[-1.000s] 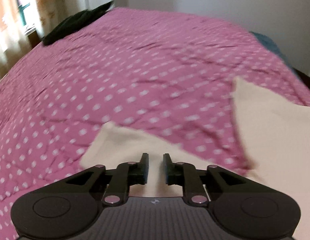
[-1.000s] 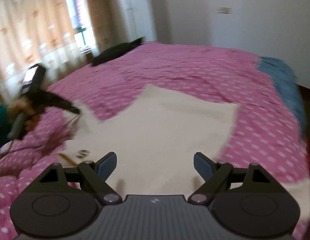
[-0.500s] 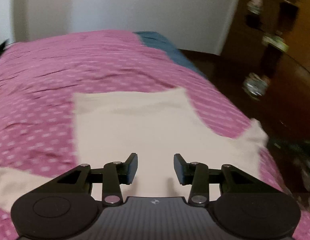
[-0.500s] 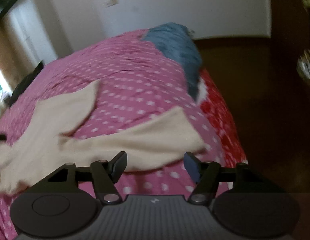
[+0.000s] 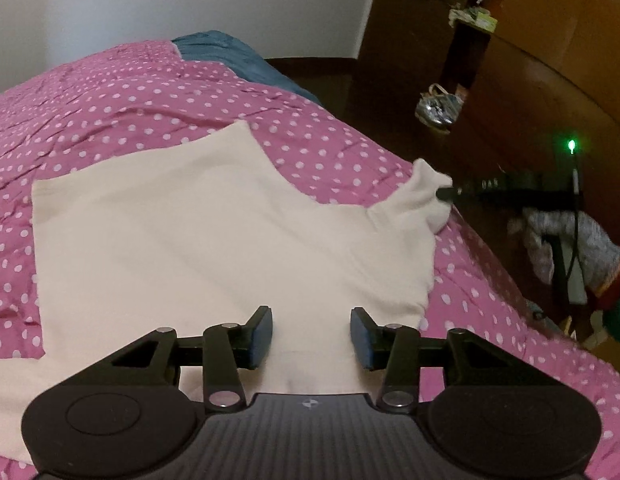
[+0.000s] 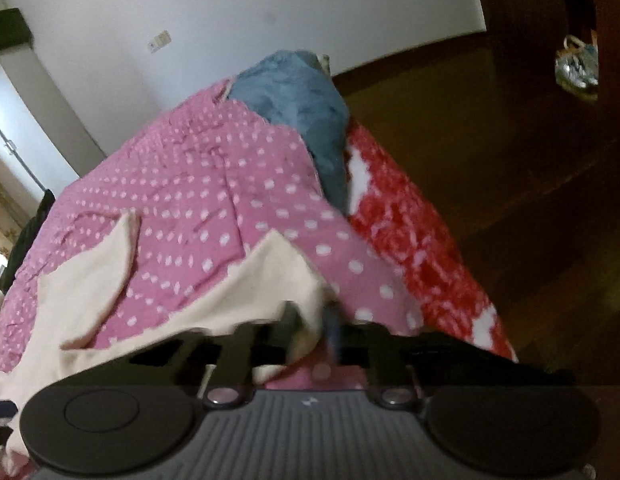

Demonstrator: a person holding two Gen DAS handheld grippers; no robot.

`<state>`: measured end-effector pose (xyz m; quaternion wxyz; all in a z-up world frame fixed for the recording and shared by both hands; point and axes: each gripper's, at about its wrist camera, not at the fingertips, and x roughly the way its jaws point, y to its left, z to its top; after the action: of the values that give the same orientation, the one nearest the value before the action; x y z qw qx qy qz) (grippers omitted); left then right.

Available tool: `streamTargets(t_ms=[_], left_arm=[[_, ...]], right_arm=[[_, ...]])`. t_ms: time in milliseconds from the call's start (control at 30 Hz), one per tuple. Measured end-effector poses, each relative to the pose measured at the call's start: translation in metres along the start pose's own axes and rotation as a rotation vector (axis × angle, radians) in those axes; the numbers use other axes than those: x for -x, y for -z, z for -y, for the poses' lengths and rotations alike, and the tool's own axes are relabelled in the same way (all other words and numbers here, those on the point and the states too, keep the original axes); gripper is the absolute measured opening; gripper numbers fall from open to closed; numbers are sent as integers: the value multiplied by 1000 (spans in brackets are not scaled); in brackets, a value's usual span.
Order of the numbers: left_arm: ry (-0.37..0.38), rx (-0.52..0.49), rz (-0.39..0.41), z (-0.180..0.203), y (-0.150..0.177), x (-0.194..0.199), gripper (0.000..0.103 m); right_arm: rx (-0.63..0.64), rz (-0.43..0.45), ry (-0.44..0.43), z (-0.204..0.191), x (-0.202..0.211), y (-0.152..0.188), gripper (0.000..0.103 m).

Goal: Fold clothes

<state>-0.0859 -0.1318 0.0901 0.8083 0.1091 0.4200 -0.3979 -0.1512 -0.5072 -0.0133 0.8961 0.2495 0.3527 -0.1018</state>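
- The cream garment [image 5: 214, 232] is lying spread flat on the pink polka-dot bedspread [image 5: 150, 92], its right sleeve [image 5: 423, 196] reaching the edge of the bed beside the dark wooden floor [image 5: 389, 80].
- The right gripper [image 6: 311, 330] is closing on the sleeve's end — the wrist view is blurred, yet cream cloth is sitting between the narrowed fingers, so I judge it pinched.
- The left gripper [image 5: 311, 338] is hovering above the near hem with its fingers parted and nothing between them.
- To do this step well, the sleeve should be carried inward across the body in a low, even arc, keeping the cloth taut enough not to bunch.
- The free gripper could be pressing the torso near the shoulder seam (an anchor against dragging) — otherwise the whole garment may be sliding along the quilt.
- A blue blanket [image 6: 298, 100] is lying at the far end, well apart.
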Motion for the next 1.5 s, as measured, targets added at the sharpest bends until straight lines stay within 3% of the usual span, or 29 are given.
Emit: streamTargets(t_ms=[200,367,467,667,900,1067,1233,1500], left_arm=[[2,-12,-3,1,-1,-2,50],[1,-17,-2,2,-1,-2,51],[2,-8,8,-1,-4,3,51],[-44,37,78,-24,-13,26,57],[-159,165,153,-72,-12,56,58],[-209,253,196,-103,-1,78,59],[-221,313,202,-122,16,85,59],[-203,356,186,-132,28,80,59]], right_arm=[[60,133,20,-12,23,-15,4],[52,46,54,-5,1,-7,4],[20,47,36,-4,0,-6,4],[77,118,-63,-31,38,-29,4],[259,132,-250,-119,67,-45,4],[415,90,-399,-195,70,-37,4],[549,-12,-513,-263,56,-6,4],[641,-195,-579,-307,10,59,7]])
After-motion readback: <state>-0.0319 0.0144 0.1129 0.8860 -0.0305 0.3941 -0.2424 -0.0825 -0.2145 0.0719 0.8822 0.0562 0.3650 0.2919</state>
